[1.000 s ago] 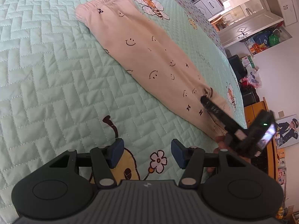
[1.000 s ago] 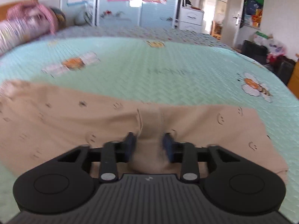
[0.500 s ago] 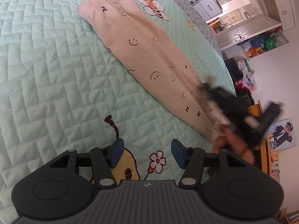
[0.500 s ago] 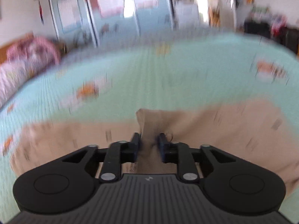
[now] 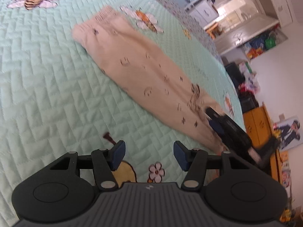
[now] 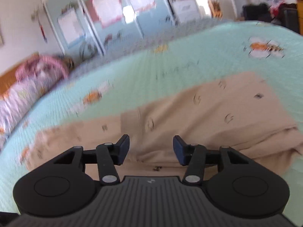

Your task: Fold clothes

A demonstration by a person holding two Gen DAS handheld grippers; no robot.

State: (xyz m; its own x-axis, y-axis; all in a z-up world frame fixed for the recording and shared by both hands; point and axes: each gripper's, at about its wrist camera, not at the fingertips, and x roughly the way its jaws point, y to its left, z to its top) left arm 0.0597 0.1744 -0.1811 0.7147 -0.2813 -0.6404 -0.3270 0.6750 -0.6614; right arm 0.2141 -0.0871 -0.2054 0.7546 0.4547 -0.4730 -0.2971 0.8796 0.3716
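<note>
Left gripper [image 5: 147,155]: jaws spread wide, nothing held, hovering over the quilt [image 5: 47,94]
Right gripper [image 6: 151,148]: also gaping, empty, just above the pants [image 6: 208,117]
Pants: beige smiley-print pair laid flat and stretched out across the mint quilt

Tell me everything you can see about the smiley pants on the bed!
The pants are soft-looking beige fabric with small dark smiley faces and little marks. They lie flat on the mint quilted bedspread, legs folded together into one long strip. The gathered elastic waistband is at the far end. Near the cuff end, the right tool hovers open over the cloth. The left tool is open over bare quilt.
</note>
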